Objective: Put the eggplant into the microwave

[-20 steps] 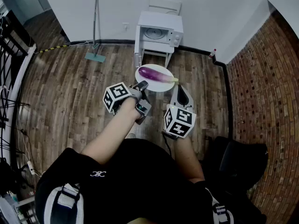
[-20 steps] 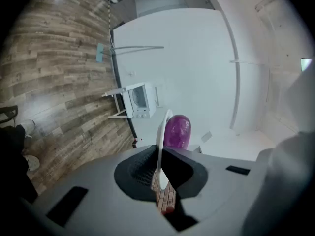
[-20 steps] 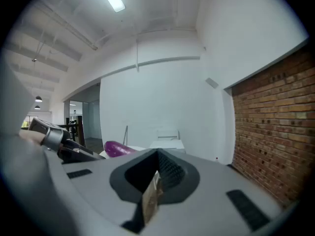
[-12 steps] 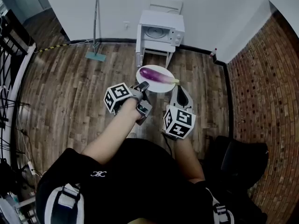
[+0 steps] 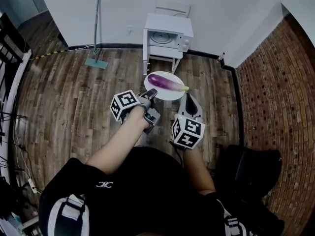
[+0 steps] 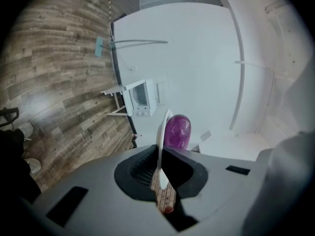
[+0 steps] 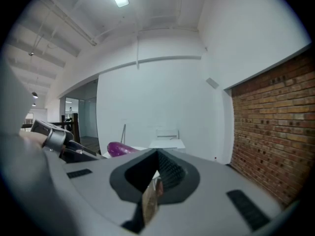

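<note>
A purple eggplant (image 5: 165, 81) lies on a white plate (image 5: 173, 93) that is carried in the air above the wood floor. My left gripper (image 5: 151, 92) is shut on the plate's left rim. In the left gripper view the plate (image 6: 160, 136) runs edge-on between the jaws of the left gripper (image 6: 160, 168), with the eggplant (image 6: 177, 132) beyond. My right gripper (image 5: 188, 96) is shut on the plate's right rim, by the eggplant's green stem. The white microwave (image 5: 167, 36) stands ahead on a small white table, its door shut.
A mop (image 5: 96, 58) leans on the white wall left of the microwave. A brick wall (image 5: 275, 97) runs along the right, and a black bag (image 5: 251, 168) lies on the floor at the lower right. Cables and a dark rack (image 5: 10, 107) line the left edge.
Both grippers keep their hold on the plate with the eggplant. The whole scene has shifted only slightly in the head view.
</note>
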